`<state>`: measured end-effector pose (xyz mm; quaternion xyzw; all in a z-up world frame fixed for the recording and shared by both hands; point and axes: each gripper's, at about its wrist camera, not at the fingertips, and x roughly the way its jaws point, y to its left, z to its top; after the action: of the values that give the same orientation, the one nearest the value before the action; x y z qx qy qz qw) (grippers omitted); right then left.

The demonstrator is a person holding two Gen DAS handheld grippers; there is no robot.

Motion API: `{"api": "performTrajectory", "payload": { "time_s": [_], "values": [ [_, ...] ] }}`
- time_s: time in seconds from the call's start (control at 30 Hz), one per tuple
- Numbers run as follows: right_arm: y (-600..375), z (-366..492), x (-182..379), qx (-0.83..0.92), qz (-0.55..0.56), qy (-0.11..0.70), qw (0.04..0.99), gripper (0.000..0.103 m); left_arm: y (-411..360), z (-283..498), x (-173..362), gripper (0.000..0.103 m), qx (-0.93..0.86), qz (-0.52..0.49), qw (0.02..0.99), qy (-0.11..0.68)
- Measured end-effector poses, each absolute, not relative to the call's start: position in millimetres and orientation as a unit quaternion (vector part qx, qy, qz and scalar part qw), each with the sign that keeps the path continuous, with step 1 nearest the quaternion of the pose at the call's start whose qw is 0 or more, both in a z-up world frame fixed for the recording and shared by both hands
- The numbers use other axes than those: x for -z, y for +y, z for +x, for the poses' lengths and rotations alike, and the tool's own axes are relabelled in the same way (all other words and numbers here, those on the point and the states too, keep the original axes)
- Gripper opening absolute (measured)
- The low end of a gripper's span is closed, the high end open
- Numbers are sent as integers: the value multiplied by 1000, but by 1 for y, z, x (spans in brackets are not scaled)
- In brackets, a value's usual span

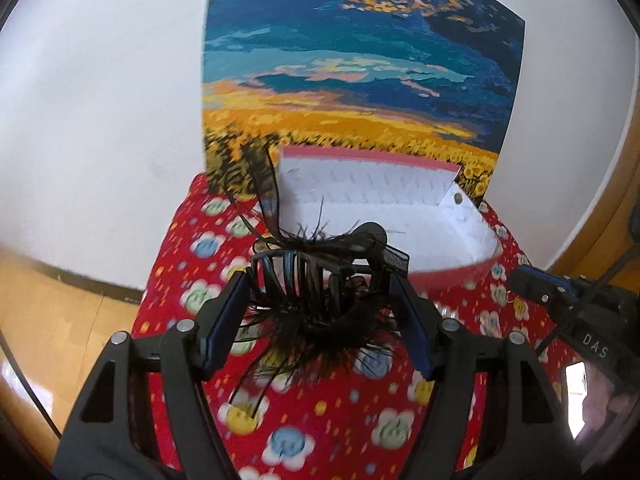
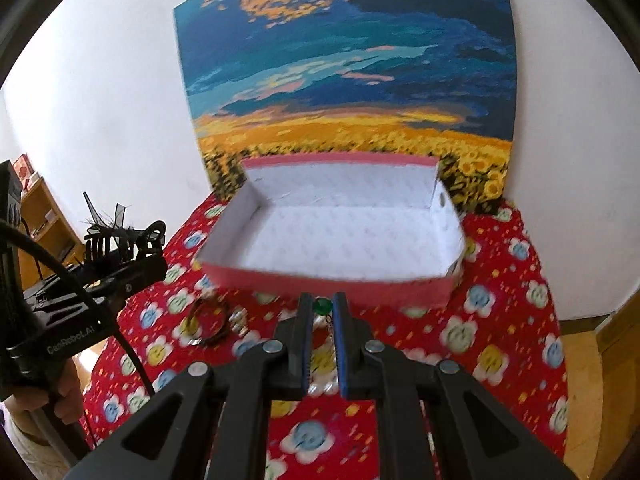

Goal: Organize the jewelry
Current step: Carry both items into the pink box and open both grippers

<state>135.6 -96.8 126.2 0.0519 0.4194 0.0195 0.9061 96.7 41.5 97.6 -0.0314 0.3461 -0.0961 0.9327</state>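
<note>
My left gripper point(image 1: 320, 280) is shut on a black feathered hair clip point(image 1: 316, 280) and holds it above the red cloth, just in front of the pink box point(image 1: 460, 272). The clip also shows in the right wrist view point(image 2: 116, 240), left of the pink box point(image 2: 320, 280), which is open with a white inside. My right gripper point(image 2: 322, 312) is shut on a pearl necklace with a green bead point(image 2: 322, 306), close to the box's near wall. A brown bracelet point(image 2: 208, 322) lies on the cloth beside silver pieces point(image 2: 240, 320).
A red tablecloth with flower faces point(image 2: 500, 340) covers the round table. A sunflower-field painting point(image 2: 348, 80) leans on the white wall behind the box. A wooden shelf point(image 2: 40, 216) stands at the far left. The table edge and wooden floor point(image 1: 60, 312) lie to the left.
</note>
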Motion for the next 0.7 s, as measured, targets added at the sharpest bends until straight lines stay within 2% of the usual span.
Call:
{"api": "performTrajectory", "payload": {
  "time_s": [0.27, 0.7],
  "values": [
    [-131, 182, -117, -1, 58, 423, 904, 11, 8, 148, -92, 64, 107, 1, 931, 350],
    [-160, 229, -68, 21, 58, 475, 878, 11, -13, 202, -42, 64, 94, 24, 907, 409]
  ]
}}
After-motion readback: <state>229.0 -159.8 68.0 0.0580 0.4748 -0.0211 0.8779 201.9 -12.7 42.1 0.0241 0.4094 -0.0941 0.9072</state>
